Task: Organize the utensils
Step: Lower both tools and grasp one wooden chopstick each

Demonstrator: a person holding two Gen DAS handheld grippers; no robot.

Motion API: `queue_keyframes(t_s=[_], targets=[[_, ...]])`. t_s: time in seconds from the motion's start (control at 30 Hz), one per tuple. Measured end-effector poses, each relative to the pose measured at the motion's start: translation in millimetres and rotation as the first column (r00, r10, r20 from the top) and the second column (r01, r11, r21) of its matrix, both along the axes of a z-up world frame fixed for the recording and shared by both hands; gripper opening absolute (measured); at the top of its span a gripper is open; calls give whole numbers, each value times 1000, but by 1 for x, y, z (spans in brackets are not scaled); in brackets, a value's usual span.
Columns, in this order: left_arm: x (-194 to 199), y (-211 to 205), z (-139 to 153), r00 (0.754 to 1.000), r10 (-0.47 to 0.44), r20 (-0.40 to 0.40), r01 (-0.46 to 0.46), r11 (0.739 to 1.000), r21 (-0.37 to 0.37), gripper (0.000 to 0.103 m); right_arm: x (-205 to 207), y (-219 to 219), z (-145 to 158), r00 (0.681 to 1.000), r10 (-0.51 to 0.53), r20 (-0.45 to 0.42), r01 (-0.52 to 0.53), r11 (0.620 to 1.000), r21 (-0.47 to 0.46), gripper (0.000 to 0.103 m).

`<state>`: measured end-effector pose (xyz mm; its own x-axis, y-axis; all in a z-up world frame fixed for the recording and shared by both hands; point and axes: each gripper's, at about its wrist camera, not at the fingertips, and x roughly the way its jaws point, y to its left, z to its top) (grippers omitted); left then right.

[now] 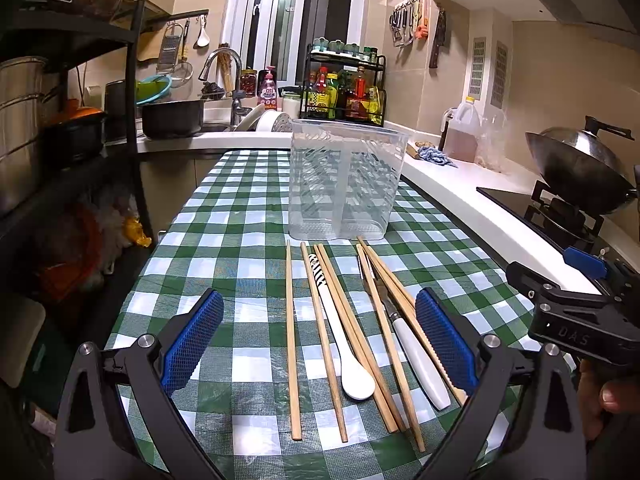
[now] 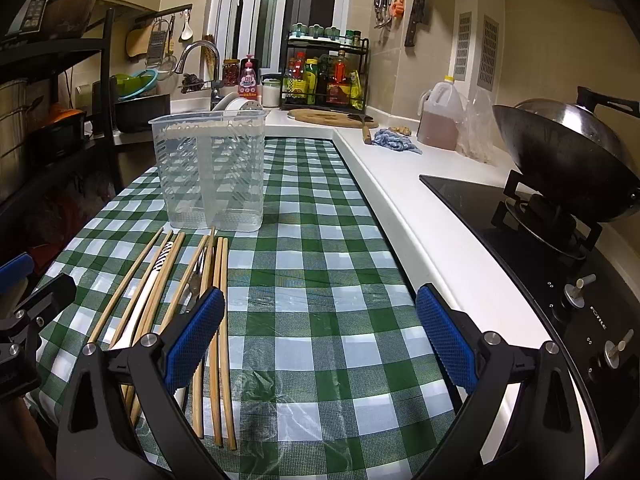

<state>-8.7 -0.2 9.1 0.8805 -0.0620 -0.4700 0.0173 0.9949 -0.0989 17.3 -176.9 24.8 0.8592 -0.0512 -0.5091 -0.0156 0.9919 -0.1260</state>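
Several wooden chopsticks (image 1: 291, 340), a white spoon (image 1: 352, 364) with a striped handle and a white-handled fork (image 1: 416, 356) lie side by side on the green checked tablecloth (image 1: 240, 240). A clear two-compartment utensil holder (image 1: 344, 184) stands empty just beyond them. My left gripper (image 1: 320, 340) is open above the utensils and holds nothing. My right gripper (image 2: 320, 340) is open and empty over bare cloth, with the chopsticks (image 2: 222, 340) at its left finger. The holder (image 2: 210, 172) stands to its far left. The right gripper's body (image 1: 580, 316) shows at the left view's right edge.
A white counter (image 2: 400, 184) runs along the table's right side, with a stove (image 2: 540, 248) and a wok (image 2: 568, 160). An oil jug (image 2: 440, 116) and a blue rag (image 2: 394, 140) sit behind. A black shelf rack (image 1: 72, 120) stands left. The sink (image 1: 224, 120) is at the back.
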Motion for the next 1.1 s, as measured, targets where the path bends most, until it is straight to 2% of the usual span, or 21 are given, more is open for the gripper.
queue_keyframes(t_s=[0.17, 0.27, 0.33, 0.4, 0.43, 0.5, 0.57, 0.6, 0.63, 0.73, 0.8, 0.87, 0.9, 1.0, 1.1], targets=[[0, -1, 0, 1000, 1, 2, -1, 1000, 3, 94, 0, -1, 3, 1000, -5, 22, 6, 1000, -7, 93], [0, 1, -1, 1000, 10, -1, -10, 1000, 8, 93, 0, 0, 1, 1000, -3, 17, 4, 1000, -8, 85], [1, 4, -4, 1000, 23, -16, -22, 1000, 7, 91, 4, 0, -2, 1000, 16, -16, -16, 1000, 10, 78], [5, 8, -10, 998, 40, -54, -40, 999, 7, 88, 9, 0, -10, 996, 50, -76, -47, 998, 44, 64], [9, 10, -15, 995, 51, -85, -50, 999, 11, 85, 11, 0, -15, 992, 61, -107, -55, 997, 58, 62], [13, 14, -23, 989, 54, -140, -55, 998, -3, 78, 19, 1, -26, 977, 100, -187, -84, 992, 90, 48], [18, 17, -34, 977, 56, -205, -57, 998, -3, 69, 24, 4, -37, 956, 146, -254, -116, 985, 129, 44], [19, 17, -38, 973, 54, -224, -55, 998, 1, 62, 26, 6, -43, 945, 163, -284, -126, 982, 144, 39], [20, 18, -41, 970, 53, -237, -54, 999, 3, 54, 28, 7, -47, 937, 173, -303, -132, 980, 152, 37], [20, 18, -50, 962, 36, -269, -38, 999, -3, 40, 25, 18, -58, 919, 204, -337, -166, 976, 139, 32], [19, 16, -55, 959, 21, -283, -23, 1000, -2, 33, 22, 22, -62, 913, 223, -342, -181, 972, 151, 25], [18, 14, -59, 956, 14, -292, -15, 1000, 1, 32, 20, 26, -62, 911, 232, -342, -194, 971, 141, 24], [17, 13, -60, 954, 10, -298, -9, 1000, 3, 28, 19, 27, -62, 909, 237, -343, -200, 970, 138, 23], [15, 11, -61, 955, 8, -297, -4, 1000, 14, 27, 19, 28, -66, 897, 250, -364, -207, 966, 154, 21], [14, 11, -62, 955, 14, -296, -8, 1000, 20, 19, 17, 32, -66, 896, 250, -367, -223, 968, 116, 20]])
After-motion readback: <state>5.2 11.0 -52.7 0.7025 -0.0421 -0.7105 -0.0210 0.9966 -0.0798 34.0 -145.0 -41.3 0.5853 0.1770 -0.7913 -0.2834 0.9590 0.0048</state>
